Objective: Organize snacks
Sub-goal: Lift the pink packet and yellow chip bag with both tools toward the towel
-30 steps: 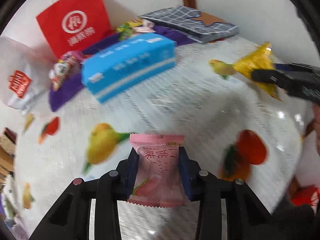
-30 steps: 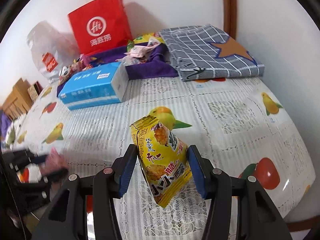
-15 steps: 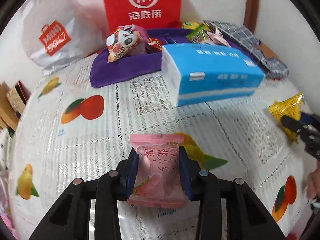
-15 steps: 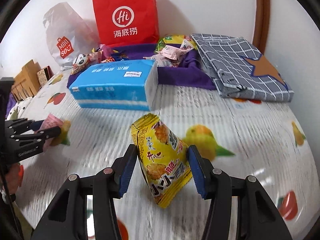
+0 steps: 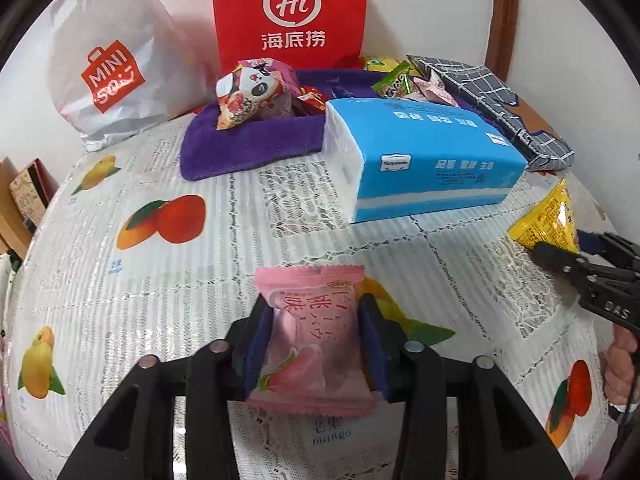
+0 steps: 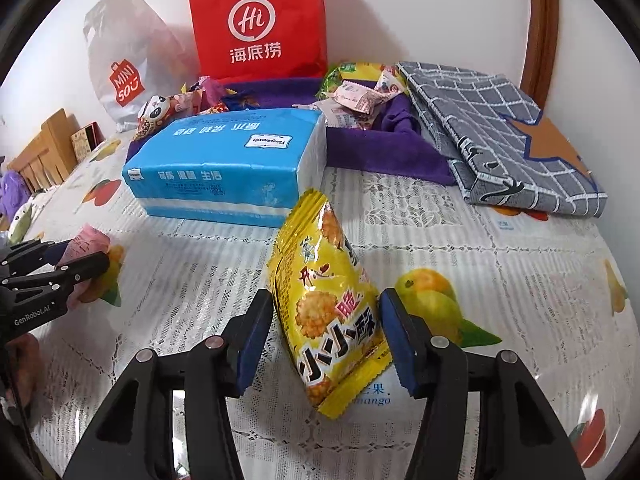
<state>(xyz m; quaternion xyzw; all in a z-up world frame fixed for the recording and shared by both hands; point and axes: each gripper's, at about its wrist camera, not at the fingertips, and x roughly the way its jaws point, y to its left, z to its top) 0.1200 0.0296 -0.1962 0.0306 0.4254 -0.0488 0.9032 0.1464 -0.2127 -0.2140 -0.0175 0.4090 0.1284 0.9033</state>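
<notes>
A pink peach-print snack packet (image 5: 312, 344) sits upright between the blue pads of my left gripper (image 5: 314, 308); the jaws are opening, and both pads still touch the packet's sides. A yellow cracker packet (image 6: 328, 308) leans between the pads of my right gripper (image 6: 326, 304), low over the tablecloth. Those jaws are opening too, with a thin gap on each side of it. The purple tray (image 5: 248, 148) at the back holds a panda-print bag (image 5: 252, 96) and several small snacks (image 6: 360, 96). Each gripper shows at the edge of the other's view.
A blue tissue pack (image 5: 424, 160) lies between the grippers and the tray. Behind stand a red paper bag (image 5: 292, 12) and a white plastic bag (image 5: 112, 68). A folded grey checked cloth (image 6: 500, 128) lies at the right. A fruit-print lace cloth (image 5: 160, 288) covers the table.
Both grippers swung round to face the tray and the bags, then settled low over the cloth. The right jaws have spread wider around the yellow packet; the left jaws have widened slightly.
</notes>
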